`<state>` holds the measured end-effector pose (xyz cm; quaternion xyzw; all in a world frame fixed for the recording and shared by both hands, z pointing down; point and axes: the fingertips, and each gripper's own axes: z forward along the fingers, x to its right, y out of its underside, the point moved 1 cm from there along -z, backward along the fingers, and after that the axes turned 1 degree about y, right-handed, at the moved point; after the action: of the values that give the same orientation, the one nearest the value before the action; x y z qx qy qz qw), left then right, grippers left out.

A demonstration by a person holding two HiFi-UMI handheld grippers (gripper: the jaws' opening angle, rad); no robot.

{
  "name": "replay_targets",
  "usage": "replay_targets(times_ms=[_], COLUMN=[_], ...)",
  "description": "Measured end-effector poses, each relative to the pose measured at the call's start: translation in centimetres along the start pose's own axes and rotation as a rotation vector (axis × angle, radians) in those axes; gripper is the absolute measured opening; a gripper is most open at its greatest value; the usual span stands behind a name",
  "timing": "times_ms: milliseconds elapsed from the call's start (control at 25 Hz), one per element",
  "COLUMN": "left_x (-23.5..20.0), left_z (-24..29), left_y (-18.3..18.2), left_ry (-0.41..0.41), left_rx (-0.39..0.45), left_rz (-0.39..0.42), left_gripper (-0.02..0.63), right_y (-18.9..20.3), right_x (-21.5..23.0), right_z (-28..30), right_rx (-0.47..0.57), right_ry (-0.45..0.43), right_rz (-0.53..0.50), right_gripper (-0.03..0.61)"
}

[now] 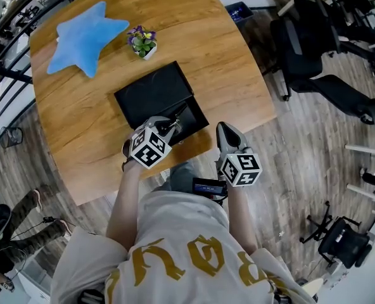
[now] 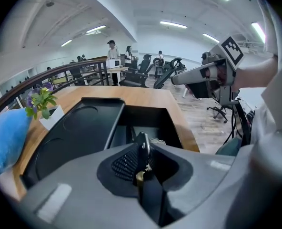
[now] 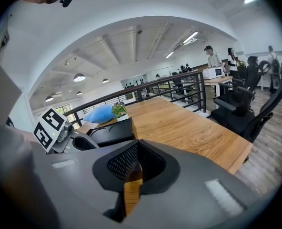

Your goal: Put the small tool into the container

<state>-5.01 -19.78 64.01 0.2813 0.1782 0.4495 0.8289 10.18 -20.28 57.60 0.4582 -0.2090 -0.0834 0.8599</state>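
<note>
A small dark tool point(image 2: 143, 146) with a brass-coloured bit stands upright between my left gripper's point(image 2: 143, 165) jaws, which are shut on it. In the head view that left gripper point(image 1: 170, 126) hovers over the near end of the open black container point(image 1: 194, 124), with the tool point(image 1: 178, 117) sticking out over it. The container's deep compartment point(image 2: 148, 119) lies just ahead of the tool, and its flat lid point(image 2: 79, 132) lies open to the left. My right gripper point(image 1: 224, 132) hangs off the table's near edge, jaws shut and nothing in them point(image 3: 137, 149).
A blue star cushion point(image 1: 86, 35) and a small potted plant point(image 1: 142, 42) sit on the wooden table point(image 1: 225, 62) beyond the container. Black office chairs point(image 1: 314, 56) stand on the floor to the right. A dark railing point(image 1: 4, 75) runs along the left.
</note>
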Motion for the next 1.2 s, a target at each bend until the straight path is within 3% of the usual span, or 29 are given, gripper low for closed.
replay_targets(times_ms=[920, 1200], left_x=[2.0, 2.2], left_z=[1.8, 1.6], left_y=[0.6, 0.2], left_ry=[0.206, 0.215], left_rx=[-0.119, -0.103], left_rz=[-0.028, -0.048], left_gripper=[0.151, 0.152], right_y=[-0.6, -1.1], right_x=[-0.5, -1.0], right_z=[-0.2, -0.8], right_rx=[0.013, 0.027], right_ry=[0.003, -0.002], right_rz=[-0.009, -0.022], right_gripper=[0.023, 0.023])
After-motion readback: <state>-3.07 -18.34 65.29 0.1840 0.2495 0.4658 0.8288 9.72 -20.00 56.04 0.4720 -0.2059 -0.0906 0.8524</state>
